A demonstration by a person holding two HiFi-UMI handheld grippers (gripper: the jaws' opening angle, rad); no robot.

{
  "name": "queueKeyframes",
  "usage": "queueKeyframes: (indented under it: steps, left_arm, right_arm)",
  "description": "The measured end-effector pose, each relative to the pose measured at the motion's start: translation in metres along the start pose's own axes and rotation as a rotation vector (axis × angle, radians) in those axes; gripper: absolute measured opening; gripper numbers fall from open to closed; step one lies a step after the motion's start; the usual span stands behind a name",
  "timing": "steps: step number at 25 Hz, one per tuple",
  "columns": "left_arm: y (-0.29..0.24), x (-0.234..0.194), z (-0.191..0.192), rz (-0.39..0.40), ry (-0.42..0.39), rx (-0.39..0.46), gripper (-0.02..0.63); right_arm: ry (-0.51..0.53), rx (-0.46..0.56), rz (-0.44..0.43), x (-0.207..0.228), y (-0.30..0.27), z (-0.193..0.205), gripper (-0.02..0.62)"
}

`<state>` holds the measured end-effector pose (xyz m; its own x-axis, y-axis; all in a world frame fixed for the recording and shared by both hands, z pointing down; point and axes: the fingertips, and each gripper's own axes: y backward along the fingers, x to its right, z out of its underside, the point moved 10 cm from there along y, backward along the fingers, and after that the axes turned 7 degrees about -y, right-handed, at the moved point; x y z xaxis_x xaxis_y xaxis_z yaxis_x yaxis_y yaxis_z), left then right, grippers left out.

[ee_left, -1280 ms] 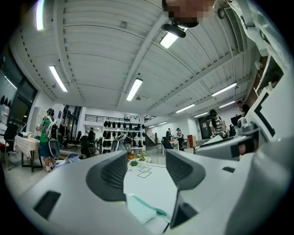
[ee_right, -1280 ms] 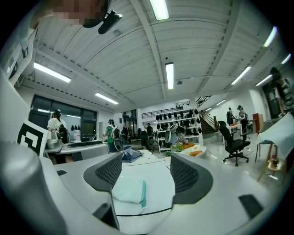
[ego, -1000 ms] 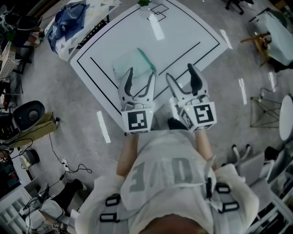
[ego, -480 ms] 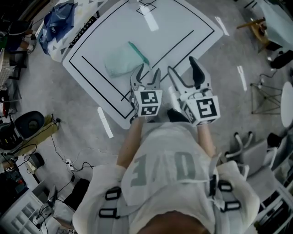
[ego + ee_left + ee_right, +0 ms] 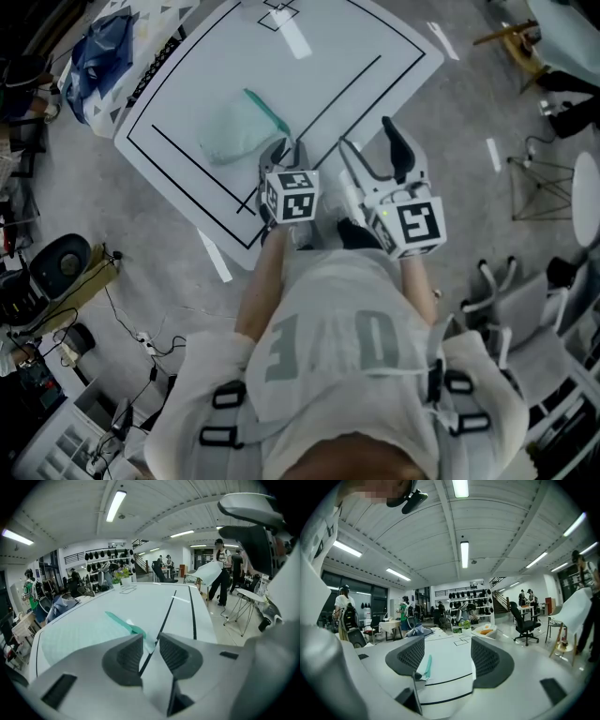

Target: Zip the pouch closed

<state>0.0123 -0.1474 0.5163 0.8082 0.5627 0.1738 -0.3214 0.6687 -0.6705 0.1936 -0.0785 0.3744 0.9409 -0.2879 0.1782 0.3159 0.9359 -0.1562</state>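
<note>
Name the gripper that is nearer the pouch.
The left gripper: its jaws have just been closing, and the green pouch's zipper end sits in the gap between their tips. The right gripper hangs wide open, farther off.

Pouch [image 5: 230,139] near corner hidden behind left gripper [image 5: 288,150]; zipper [image 5: 265,111] slider too small.
</note>
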Motion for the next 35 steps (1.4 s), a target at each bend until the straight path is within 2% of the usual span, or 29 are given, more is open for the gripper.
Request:
queueKeyframes:
  steps: [4,8,11,16,20,22,24,29,32,35]
  left_arm:
    - [-0.009,0.001,0.001,0.001,-0.013,-0.055,0.105]
    - [-0.017,0.003,0.002,-0.016,-0.002,-0.091,0.073]
    - [-0.017,0.0,0.003,-0.018,0.029,-0.1,0.02]
    - [0.001,-0.012,-0.005,0.01,0.141,-0.044,0.017]
    - [0.036,-0.026,-0.028,0.035,0.205,0.062,0.014]
    - [0.054,-0.036,-0.039,0.059,0.234,0.135,0.014]
    - [0.074,-0.044,-0.05,0.085,0.228,0.211,0.014]
    - [0.121,-0.068,-0.073,0.184,0.134,0.385,0.012]
    - [0.146,-0.079,-0.078,0.243,0.079,0.477,0.012]
    - [0.166,-0.084,-0.076,0.31,0.003,0.542,0.012]
  right_arm:
    - [-0.001,-0.006,0.001,0.002,0.001,-0.001,0.301]
    - [0.0,-0.011,-0.001,0.01,0.0,0.0,0.301]
    - [0.001,-0.014,-0.004,0.013,-0.001,0.0,0.301]
    - [0.004,-0.02,-0.016,0.011,0.0,-0.003,0.301]
    - [0.019,-0.016,-0.058,0.005,-0.005,-0.006,0.301]
    - [0.009,-0.012,-0.101,-0.003,-0.014,-0.009,0.301]
    - [-0.025,0.001,-0.166,-0.01,-0.024,-0.015,0.301]
    - [-0.157,0.017,-0.373,-0.03,-0.057,-0.027,0.301]
    - [-0.199,0.004,-0.482,-0.045,-0.071,-0.03,0.301]
    - [-0.227,-0.019,-0.636,-0.063,-0.079,-0.032,0.299]
